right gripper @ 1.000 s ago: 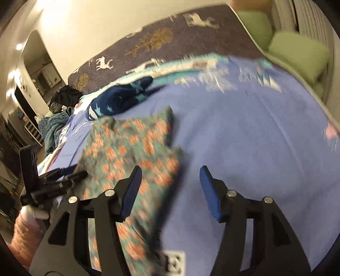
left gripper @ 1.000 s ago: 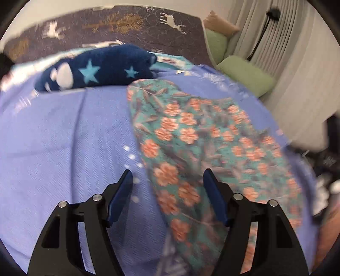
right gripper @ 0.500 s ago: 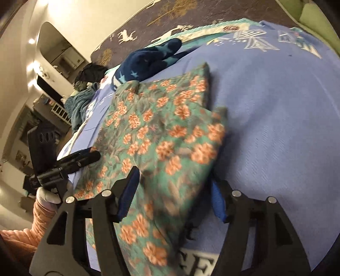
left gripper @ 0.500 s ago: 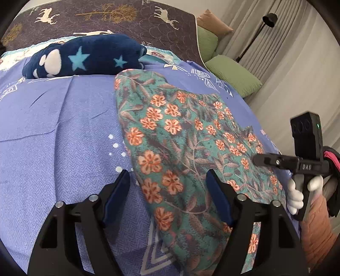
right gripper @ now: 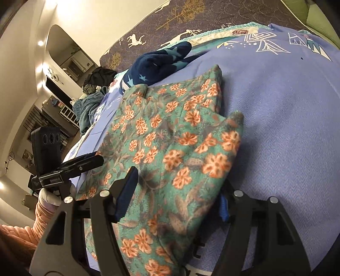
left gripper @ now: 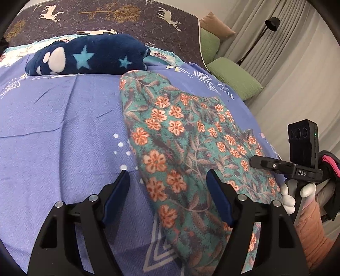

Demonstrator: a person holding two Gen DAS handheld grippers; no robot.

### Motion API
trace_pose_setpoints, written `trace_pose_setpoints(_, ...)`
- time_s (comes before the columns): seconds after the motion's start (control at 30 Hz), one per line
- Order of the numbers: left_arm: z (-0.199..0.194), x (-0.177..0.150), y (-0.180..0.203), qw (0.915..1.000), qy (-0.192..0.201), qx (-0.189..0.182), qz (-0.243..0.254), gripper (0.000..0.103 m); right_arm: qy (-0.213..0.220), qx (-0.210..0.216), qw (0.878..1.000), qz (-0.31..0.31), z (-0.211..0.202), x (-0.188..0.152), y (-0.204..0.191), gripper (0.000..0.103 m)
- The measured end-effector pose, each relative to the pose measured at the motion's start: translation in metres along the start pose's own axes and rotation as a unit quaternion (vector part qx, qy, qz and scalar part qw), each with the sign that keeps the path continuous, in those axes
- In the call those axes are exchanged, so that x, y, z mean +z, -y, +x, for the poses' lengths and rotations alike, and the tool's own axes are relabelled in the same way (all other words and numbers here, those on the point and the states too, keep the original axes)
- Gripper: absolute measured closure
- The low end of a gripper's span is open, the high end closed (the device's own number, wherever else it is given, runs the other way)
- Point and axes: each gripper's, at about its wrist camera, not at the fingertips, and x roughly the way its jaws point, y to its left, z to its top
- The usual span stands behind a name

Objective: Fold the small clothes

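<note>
I am viewing a floral garment (left gripper: 187, 161), teal with orange flowers, lying spread on the bed's blue blanket (left gripper: 59, 144).

Left wrist view: I am holding the left claw (left gripper: 167, 189) with its jaws wide apart, straddling the garment's near left edge; the left finger is over bare blanket, the right finger over the floral cloth. Whether either pad is touching the fabric, I cannot tell. The right claw (left gripper: 267, 162) is showing at the far right, over the garment's right edge, held by a white-gloved hand (left gripper: 297, 193).

Right wrist view: I am holding the right claw (right gripper: 176, 195) with its jaws spread, and a raised fold of the floral garment (right gripper: 174, 148) is sitting between them, covering most of the right finger. The jaws are not pressing the cloth together. The left claw (right gripper: 89, 160) is showing at the left, over the garment's opposite edge.

Beyond the garment, a navy star-patterned fleece (left gripper: 89, 57) is lying bunched just beside its far end, near a dark deer-print cover (left gripper: 119, 17). Green pillows (left gripper: 233, 78) are lying to the right.
</note>
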Motion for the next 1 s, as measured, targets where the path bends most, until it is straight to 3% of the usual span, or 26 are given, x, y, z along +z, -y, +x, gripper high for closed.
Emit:
trace_pose_setpoints(0.13,0.006,0.003,-0.001,0.9997,-0.009,-0.024,0.004,0.028,0.003,0.007,1.000,0.005,-0.003,-0.002,0.002,0.036)
trace_pose_setpoints(0.2,0.014,0.008,0.001,0.9992,-0.014,-0.035,0.009,0.038,0.001,0.010,1.000,0.007,-0.002,-0.001,0.003,0.036)
trace_pose_setpoints(0.3,0.024,0.017,0.004,0.9996,-0.017,-0.017,0.015,0.046,-0.002,0.012,1.000,0.008,0.000,0.001,0.003,0.036)
trace_pose_setpoints(0.53,0.032,0.022,0.013,0.9991,-0.017,0.005,0.037,0.048,-0.004,0.015,1.000,0.007,0.005,0.005,0.002,0.036)
trace_pose_setpoints(0.63,0.032,0.023,0.013,0.9993,-0.014,0.007,0.034,0.057,-0.004,0.014,1.000,0.003,0.008,0.007,0.001,0.037)
trace_pose_setpoints(0.7,0.032,0.025,0.011,0.9995,-0.013,0.007,0.029,0.066,-0.005,0.008,1.000,0.000,0.010,0.009,0.000,0.043)
trace_pose_setpoints(0.87,0.029,0.027,0.016,0.9990,-0.002,0.019,0.040,0.083,-0.007,0.001,1.000,0.001,0.016,0.013,0.000,0.070)
trace_pose_setpoints(1.0,0.018,0.026,0.031,0.9965,0.019,0.045,0.067,0.087,0.007,-0.011,1.000,-0.021,0.012,0.011,-0.011,0.078)
